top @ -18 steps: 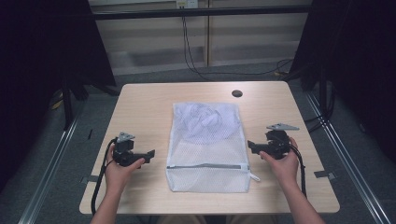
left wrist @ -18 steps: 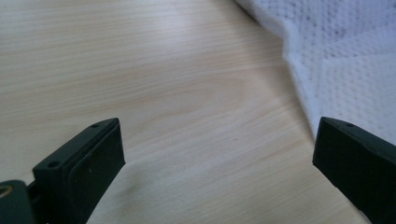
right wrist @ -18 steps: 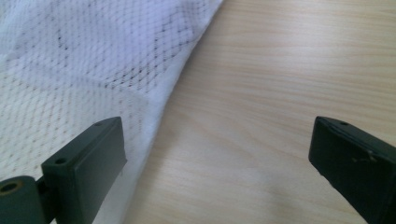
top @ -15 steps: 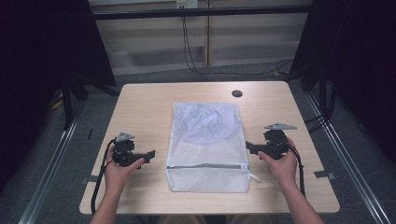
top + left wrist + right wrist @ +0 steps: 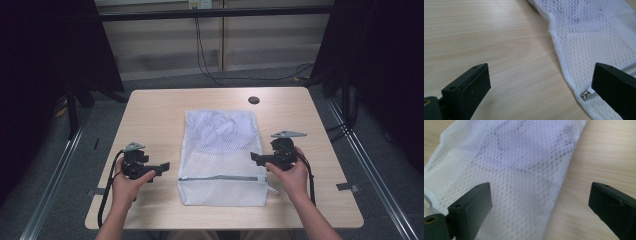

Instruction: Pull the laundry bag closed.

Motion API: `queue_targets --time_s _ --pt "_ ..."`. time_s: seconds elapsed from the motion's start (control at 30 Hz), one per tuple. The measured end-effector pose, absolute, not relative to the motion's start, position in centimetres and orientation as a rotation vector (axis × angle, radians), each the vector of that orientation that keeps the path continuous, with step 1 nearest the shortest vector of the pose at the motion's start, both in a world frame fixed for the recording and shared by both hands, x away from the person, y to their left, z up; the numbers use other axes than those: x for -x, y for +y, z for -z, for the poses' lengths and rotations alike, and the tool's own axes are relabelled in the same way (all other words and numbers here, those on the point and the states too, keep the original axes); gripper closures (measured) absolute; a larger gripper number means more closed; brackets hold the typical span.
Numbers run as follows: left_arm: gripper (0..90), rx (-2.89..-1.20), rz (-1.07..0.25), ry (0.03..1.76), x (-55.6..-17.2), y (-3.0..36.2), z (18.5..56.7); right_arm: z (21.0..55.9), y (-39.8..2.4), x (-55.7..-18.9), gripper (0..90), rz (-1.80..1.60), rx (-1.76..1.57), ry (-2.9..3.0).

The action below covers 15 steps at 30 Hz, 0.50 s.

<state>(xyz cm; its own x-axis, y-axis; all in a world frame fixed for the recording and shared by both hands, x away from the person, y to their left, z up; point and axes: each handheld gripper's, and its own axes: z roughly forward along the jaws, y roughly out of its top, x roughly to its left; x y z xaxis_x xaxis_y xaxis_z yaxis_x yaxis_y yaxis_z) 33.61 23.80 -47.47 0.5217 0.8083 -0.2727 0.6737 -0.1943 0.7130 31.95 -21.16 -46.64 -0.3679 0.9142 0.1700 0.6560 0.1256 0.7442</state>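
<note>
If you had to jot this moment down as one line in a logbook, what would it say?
left gripper: open, beside mesh bag, apart | right gripper: open, at bag's other edge | bag: flat on table, zipper closed

Black left gripper (image 5: 161,167) and right gripper (image 5: 256,157), grey three-cornered plates, black cables.

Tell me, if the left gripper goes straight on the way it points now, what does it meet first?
Probably the near side edge of the white mesh laundry bag, close to its zipper end; the left gripper is open over bare table.
</note>
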Motion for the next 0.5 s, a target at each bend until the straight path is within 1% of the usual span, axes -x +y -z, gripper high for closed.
queue_targets --time_s 0.1,0.5 --pt "1.7 -1.936 -0.179 1.201 -33.5 23.7 47.3 46.5 -20.4 -32.0 4.9 -1.112 -1.512 2.108" --pt "1.7 -1.945 -0.142 1.189 -33.1 23.4 47.2 45.9 -17.3 -32.0 9.8 -1.204 -1.502 2.174"
